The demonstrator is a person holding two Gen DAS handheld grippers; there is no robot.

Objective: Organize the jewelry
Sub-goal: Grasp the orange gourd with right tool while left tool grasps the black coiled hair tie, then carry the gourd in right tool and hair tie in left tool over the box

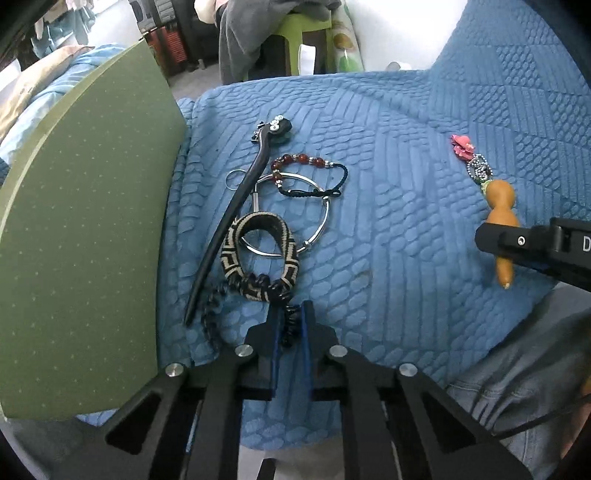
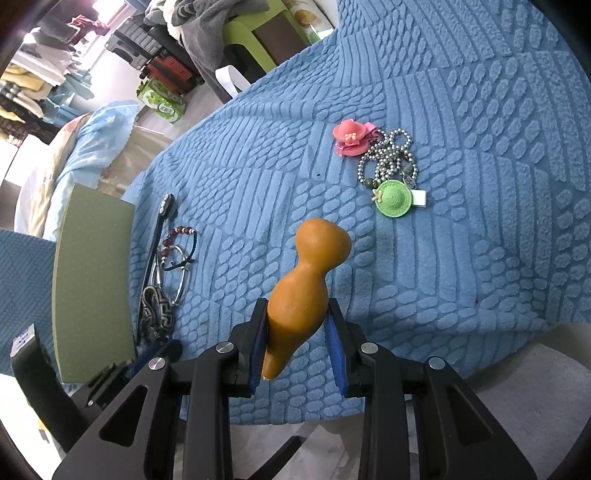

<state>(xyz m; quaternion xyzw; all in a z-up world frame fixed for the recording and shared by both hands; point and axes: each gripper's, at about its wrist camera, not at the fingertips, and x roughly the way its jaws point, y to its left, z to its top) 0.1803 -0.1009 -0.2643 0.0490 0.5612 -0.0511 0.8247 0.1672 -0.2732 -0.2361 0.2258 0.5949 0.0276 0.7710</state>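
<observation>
My left gripper [image 1: 289,317] is shut on the black coiled cord [image 1: 290,326] of a patterned woven band [image 1: 258,254]. Beside the band lie a black hair stick [image 1: 236,210], a silver bangle [image 1: 314,206] and a red bead bracelet [image 1: 306,173]. My right gripper [image 2: 297,325] is shut on an orange gourd [image 2: 303,288], held over the blue quilt [image 2: 461,258]. It also shows in the left wrist view [image 1: 500,214]. Beyond it lie a pink hat clip [image 2: 349,136], a silver bead chain [image 2: 388,158] and a green hat clip [image 2: 393,197].
A green box lid [image 1: 81,236] lies at the left of the jewelry pile, also in the right wrist view [image 2: 92,284]. The quilt's near edge drops to grey cloth [image 1: 524,376]. A green stool [image 1: 295,33] and clutter stand beyond the far edge.
</observation>
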